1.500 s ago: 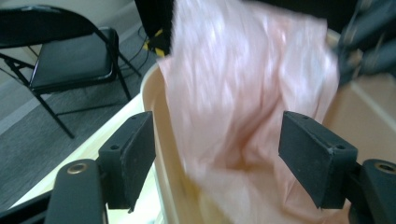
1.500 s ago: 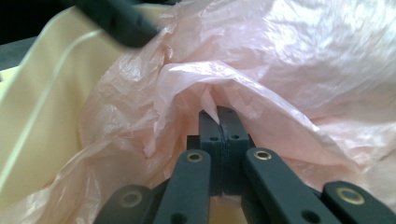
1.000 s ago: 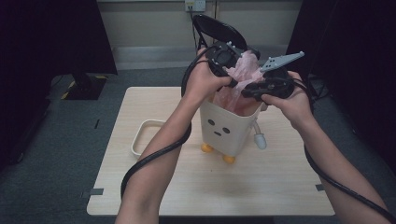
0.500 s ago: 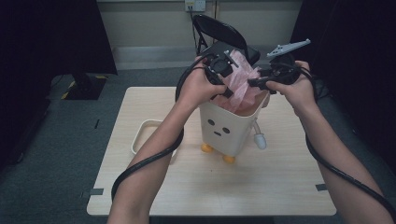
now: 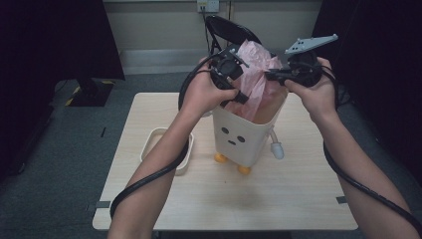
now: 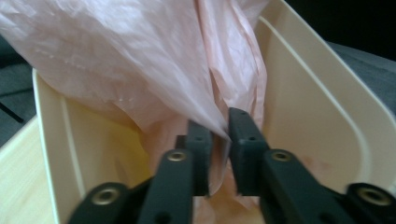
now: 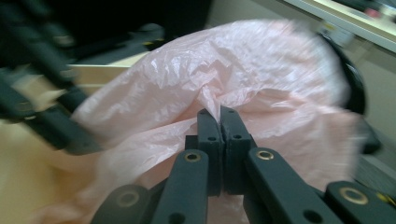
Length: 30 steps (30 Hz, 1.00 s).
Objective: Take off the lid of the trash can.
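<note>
No readable text, labels, brands or numbers anywhere. Nearest thing to a sign: a printed face, two dots and a short dash, on the front of the cream bin (image 5: 242, 142) standing on the table (image 5: 298, 199). Wall outlet plate (image 5: 208, 5) behind is too small to read.

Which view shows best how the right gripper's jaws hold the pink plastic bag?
The right gripper view: the right gripper has its jaws shut on a fold of the pink plastic bag. The high view shows the bag rising from the cream bin with that pinch hidden. The left gripper view shows only the left gripper's jaws around the bag.
</note>
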Available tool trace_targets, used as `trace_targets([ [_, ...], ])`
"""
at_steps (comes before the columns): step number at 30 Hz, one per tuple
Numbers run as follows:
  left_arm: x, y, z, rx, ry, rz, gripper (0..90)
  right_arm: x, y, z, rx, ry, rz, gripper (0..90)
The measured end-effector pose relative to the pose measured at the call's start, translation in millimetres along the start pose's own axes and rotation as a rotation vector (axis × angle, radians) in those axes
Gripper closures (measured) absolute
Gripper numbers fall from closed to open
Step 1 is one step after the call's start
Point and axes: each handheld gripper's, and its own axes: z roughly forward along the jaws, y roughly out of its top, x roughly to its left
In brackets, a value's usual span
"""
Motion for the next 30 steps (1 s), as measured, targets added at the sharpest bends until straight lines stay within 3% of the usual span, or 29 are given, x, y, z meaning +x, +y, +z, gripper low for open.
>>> trace_targets([
  [2,-1.5,-2.9,-4.3,-0.015,0.020,0.005,73.3,5.6,0.6,-3.3,-0.005,0.017,-0.021,89.1],
  [3,0.8,-7.9,-12.9,-0.060,0.027,0.001,54.6,17.8,-2.6,-6.8,0.029,0.017,-0.095,89.2],
  [4,0.8,-7.9,-12.9,-0.060,0.027,0.001,47.3,17.8,-2.6,-6.8,0.029,0.017,-0.095,89.2],
  [5,2.8,-9.1,-17.2,-0.087,0.051,-0.001,39.5,23.2,-10.6,-4.1,0.065,0.043,-0.128,89.3],
  [6,6.9,-8.7,-24.0,-0.112,0.108,-0.003,34.2,24.2,-15.1,-1.3,0.084,0.060,-0.129,89.3],
  [8,8.1,-7.4,-25.2,-0.125,0.117,-0.013,29.8,24.8,-19.1,1.7,0.098,0.076,-0.130,89.3],
  [9,10.3,-1.3,-23.8,-0.163,0.115,-0.030,28.8,26.9,-24.8,8.0,0.114,0.095,-0.136,89.3],
  [12,13.3,7.4,-10.7,-0.150,0.120,-0.034,27.2,29.8,-27.8,14.7,0.127,0.112,-0.139,89.3],
  [15,16.9,11.2,2.4,-0.123,0.129,-0.040,32.9,31.5,-28.6,17.5,0.132,0.126,-0.144,89.2],
  [16,18.3,12.4,13.3,-0.078,0.122,-0.033,54.8,31.6,-29.1,17.3,0.122,0.134,-0.142,87.2],
  [18,18.9,12.7,18.9,-0.057,0.111,-0.036,72.3,30.1,-29.5,16.3,0.104,0.141,-0.125,83.0],
  [19,18.5,11.8,27.1,-0.029,0.100,-0.051,78.5,28.0,-30.0,12.9,0.084,0.146,-0.105,67.3],
  [22,19.0,8.4,33.0,-0.002,0.074,-0.055,83.4,22.0,-29.0,1.7,0.066,0.092,-0.087,55.6],
  [24,18.8,6.3,32.7,0.012,0.076,-0.056,84.0,14.1,-28.2,-8.3,0.032,0.064,-0.047,46.9],
  [26,18.6,5.4,32.0,0.016,0.061,-0.053,84.3,8.9,-27.4,-13.0,0.015,0.043,-0.026,43.5],
  [27,17.6,3.8,31.3,0.027,0.056,-0.049,84.5,-1.4,-25.3,-20.4,-0.018,-0.005,0.022,38.6],
  [30,16.5,1.6,31.0,0.050,0.047,-0.043,84.5,-10.2,-22.9,-23.0,-0.038,-0.032,0.058,36.1],
])
